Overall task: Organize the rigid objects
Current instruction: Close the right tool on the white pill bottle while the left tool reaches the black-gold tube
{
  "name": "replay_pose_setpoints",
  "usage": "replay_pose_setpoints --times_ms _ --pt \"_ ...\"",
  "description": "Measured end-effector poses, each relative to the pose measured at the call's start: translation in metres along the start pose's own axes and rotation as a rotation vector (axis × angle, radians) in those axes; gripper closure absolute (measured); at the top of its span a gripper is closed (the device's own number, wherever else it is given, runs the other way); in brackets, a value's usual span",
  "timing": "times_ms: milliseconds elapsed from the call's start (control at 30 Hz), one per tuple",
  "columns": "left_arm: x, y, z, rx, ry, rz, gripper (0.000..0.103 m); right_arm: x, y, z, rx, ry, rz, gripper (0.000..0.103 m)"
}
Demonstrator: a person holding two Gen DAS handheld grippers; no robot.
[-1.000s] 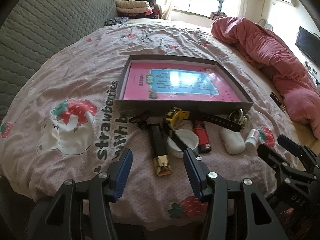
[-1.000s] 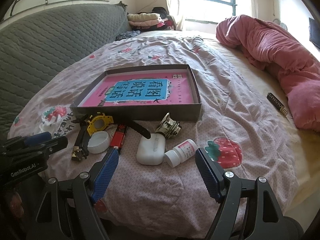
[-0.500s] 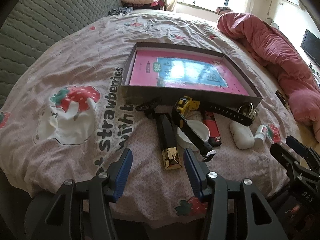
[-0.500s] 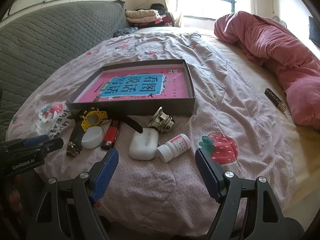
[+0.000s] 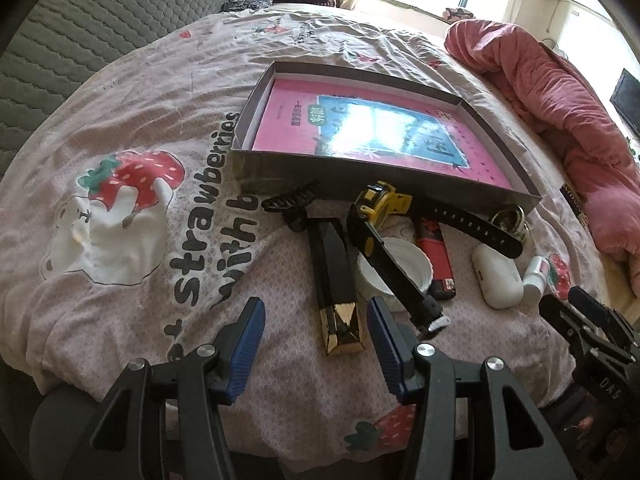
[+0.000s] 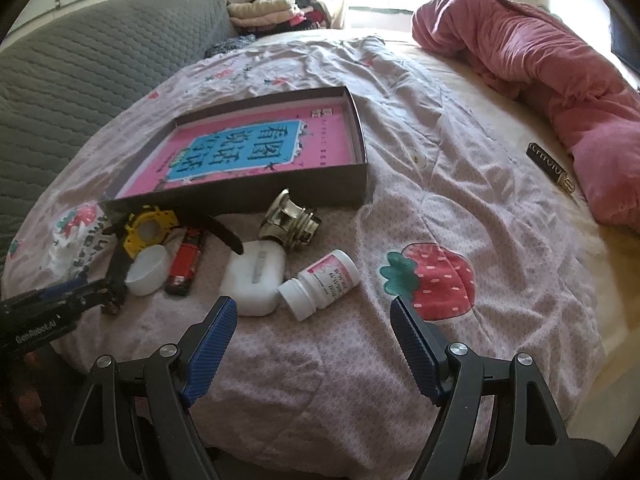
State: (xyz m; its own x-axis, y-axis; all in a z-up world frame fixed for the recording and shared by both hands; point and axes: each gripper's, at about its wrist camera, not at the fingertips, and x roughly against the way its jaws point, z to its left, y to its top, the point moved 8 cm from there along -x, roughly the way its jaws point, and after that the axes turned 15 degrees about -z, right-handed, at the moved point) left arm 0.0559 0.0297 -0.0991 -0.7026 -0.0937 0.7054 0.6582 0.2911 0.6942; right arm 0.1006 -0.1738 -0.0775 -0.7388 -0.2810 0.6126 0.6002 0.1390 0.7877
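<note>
The left gripper [image 5: 316,334] hangs released over the near edge of the bed [image 5: 168,216], nothing between its blue pads. Just ahead of it, between the fingertips' line, lies the black rectangular stick with a faceted gold end [image 5: 334,276], gold end nearest. Ahead and slightly to its right sits the shallow white plastic cup [image 5: 404,268], with the black strap of the yellow-cased wristwatch [image 5: 384,208] lying across it. Beyond the stick, a black plastic hair claw [image 5: 290,206] rests by the box wall. Further right of this gripper lies the red and black lighter [image 5: 434,254].

The right gripper [image 6: 314,334] is likewise spread wide and empty. Directly ahead of its left finger lies the white rounded earbud case [image 6: 254,276], touched by the tip of the watch's other strap. Just ahead between the fingers, the small white pill bottle with a pink label [image 6: 320,284] lies on its side. Beyond those, the brass-coloured metal fitting [image 6: 290,220] sits against the wall of the shallow dark cardboard box [image 6: 320,192], which holds a pink and blue book [image 6: 248,152]. Far off to the right, a dark flat bar with gold lettering [image 6: 550,166] lies beside the rumpled pink quilt [image 6: 540,68].
</note>
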Motion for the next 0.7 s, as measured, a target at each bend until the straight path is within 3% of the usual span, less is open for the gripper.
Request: replay_pose_setpoints --times_ms 467,700 --pt "-0.019 0.000 0.003 0.004 0.001 0.018 0.050 -0.029 -0.006 -0.021 0.012 -0.018 0.084 0.023" --pt "-0.025 0.002 0.005 0.004 0.002 0.011 0.050 -0.037 0.000 -0.015 0.111 -0.033 0.064 0.023"
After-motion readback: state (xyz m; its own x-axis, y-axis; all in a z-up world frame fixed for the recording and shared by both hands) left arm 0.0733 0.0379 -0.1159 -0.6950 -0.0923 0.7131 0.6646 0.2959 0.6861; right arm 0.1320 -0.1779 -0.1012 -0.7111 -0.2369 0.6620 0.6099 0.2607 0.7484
